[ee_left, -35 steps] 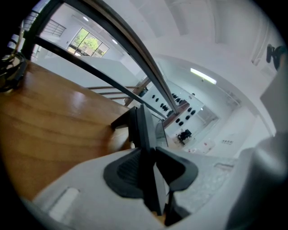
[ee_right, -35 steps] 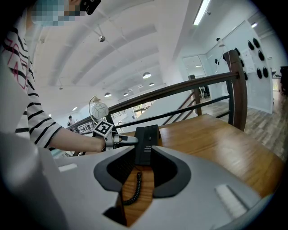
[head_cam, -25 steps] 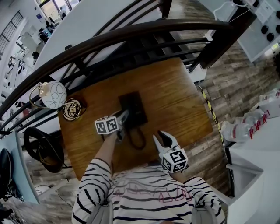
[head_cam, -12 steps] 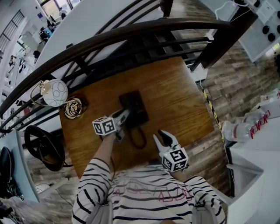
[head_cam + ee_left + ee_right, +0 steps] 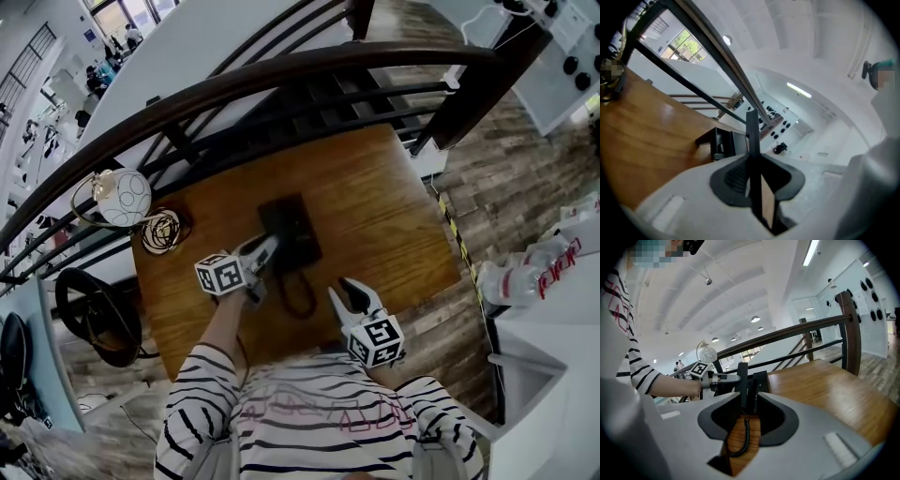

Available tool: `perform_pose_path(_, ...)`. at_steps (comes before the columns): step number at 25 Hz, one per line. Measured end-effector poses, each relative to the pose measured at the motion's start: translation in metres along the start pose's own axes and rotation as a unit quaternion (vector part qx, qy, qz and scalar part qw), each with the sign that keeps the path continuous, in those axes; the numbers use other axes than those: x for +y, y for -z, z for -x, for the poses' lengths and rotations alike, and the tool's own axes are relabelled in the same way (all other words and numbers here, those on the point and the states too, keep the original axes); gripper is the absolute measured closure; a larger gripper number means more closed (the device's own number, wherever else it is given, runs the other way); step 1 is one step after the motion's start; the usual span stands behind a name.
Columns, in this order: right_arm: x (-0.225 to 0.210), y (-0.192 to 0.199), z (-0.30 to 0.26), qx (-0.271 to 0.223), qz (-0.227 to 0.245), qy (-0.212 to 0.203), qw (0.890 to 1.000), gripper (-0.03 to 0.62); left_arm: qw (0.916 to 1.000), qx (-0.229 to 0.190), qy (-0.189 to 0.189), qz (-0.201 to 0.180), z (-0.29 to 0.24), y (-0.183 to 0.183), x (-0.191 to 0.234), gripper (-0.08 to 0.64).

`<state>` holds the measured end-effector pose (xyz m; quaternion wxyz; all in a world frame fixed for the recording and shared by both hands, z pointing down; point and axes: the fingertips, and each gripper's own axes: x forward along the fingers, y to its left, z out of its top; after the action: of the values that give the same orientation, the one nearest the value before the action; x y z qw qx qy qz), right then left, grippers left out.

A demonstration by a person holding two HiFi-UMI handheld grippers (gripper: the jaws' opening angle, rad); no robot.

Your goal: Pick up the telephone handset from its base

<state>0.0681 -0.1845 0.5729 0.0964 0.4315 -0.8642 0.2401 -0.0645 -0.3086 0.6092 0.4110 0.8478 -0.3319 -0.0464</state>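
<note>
A black telephone base [image 5: 294,225] sits mid-table on the wooden table [image 5: 394,216]. Its coiled cord [image 5: 298,295] loops toward me. My left gripper [image 5: 263,249] is at the base's left side, shut on the black handset [image 5: 269,242]. In the left gripper view the handset [image 5: 752,136] shows as a thin dark bar pinched between the jaws, with the base [image 5: 717,143] beyond. In the right gripper view the handset [image 5: 742,378] stands raised beside the base [image 5: 761,380]. My right gripper [image 5: 352,298] hovers open near the front edge with nothing in it. The cord [image 5: 743,439] lies on the wood beneath its jaws.
A dark wooden railing [image 5: 281,75] curves behind the table. A white globe lamp [image 5: 124,197] and a bundle of wire [image 5: 159,232] stand at the table's back left. A white counter with bottles [image 5: 525,277] is to the right. A black round stool [image 5: 89,314] is on the left.
My left gripper has closed on the handset and risen a little, its marker cube drifting left and toward me. The right gripper has stayed where it was.
</note>
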Motion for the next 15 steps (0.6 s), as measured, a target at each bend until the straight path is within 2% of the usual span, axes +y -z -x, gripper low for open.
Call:
perform_pose_path(7, 0.004, -0.014, 0.0, -0.016, 0.005, -0.001, 1.0, 0.495, 0.9971, -0.03, 0.07, -0.008, 0.027, -0.017, -0.048, 0.491)
perform_pose_path(15, 0.014, -0.035, 0.0, -0.043, 0.011, 0.003, 0.999, 0.499, 0.9868, -0.062, 0.147, -0.03, 0.078, -0.039, -0.107, 0.491)
